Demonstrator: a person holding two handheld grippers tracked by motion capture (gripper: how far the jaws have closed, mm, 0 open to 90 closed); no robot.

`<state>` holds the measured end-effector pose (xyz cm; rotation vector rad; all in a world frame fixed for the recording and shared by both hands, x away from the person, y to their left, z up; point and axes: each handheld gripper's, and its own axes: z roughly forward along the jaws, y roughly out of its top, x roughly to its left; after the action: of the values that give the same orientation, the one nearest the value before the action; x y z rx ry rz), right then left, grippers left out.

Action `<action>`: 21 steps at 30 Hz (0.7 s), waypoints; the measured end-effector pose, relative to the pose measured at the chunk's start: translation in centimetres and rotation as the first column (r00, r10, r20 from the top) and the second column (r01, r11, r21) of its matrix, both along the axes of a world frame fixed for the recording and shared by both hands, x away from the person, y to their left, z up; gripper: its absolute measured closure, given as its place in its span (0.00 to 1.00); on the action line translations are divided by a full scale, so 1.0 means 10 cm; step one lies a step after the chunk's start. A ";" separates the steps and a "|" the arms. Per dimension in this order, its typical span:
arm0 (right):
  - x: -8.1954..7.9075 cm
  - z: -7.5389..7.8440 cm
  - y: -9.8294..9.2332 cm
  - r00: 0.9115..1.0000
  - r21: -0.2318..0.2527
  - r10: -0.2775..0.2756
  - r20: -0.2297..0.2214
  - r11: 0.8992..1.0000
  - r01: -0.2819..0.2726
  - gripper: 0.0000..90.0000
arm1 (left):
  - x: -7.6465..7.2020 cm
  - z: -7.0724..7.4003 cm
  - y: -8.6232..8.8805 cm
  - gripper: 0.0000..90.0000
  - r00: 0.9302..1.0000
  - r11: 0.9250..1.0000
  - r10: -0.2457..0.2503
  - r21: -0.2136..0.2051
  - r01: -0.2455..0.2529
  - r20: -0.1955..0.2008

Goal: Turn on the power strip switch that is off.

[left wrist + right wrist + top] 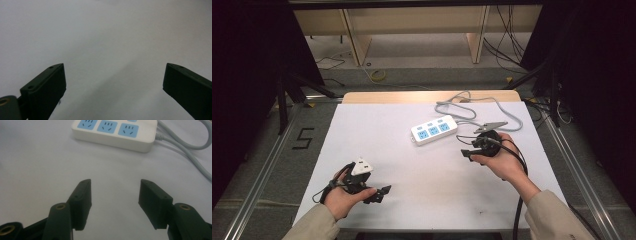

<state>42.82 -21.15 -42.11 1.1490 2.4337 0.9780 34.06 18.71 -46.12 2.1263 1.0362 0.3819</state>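
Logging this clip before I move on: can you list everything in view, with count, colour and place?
power strip: one, white with three blue sockets, on the far right part of the sheet, nearest the right tongs
power strip cable: one, grey, looping from the strip toward the table's far edge
table sheet: one, white, covering the table
table edge: light wood, showing along the far side
floor cables: several, dark, beyond the table
floor marking: one, black, left of the table
left tongs: one, black, open, empty, near left
right tongs: one, black, open, empty, pointing toward the strip
hands and sleeves: two, beige sleeves, bottom edge
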 end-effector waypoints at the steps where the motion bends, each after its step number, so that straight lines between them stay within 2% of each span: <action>1: -0.03 -0.01 -0.03 1.000 0.008 -0.004 0.001 1.000 0.004 0.48 | 0.00 0.00 0.00 0.05 1.000 1.000 0.000 0.000 0.000 0.000; 13: -0.40 -0.19 -0.23 0.999 0.068 -0.020 0.030 0.998 0.018 0.45 | -0.01 0.01 0.00 0.05 1.000 1.000 0.003 0.001 -0.003 0.001; 21: -0.52 -0.21 -0.33 0.995 0.107 -0.047 0.090 0.994 0.038 0.41 | -0.01 0.02 0.00 0.05 1.000 1.000 0.005 -0.005 -0.005 0.011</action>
<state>37.59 -24.44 -44.17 1.1575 2.3002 1.1329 33.96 18.75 -45.92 2.1154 1.0355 0.3931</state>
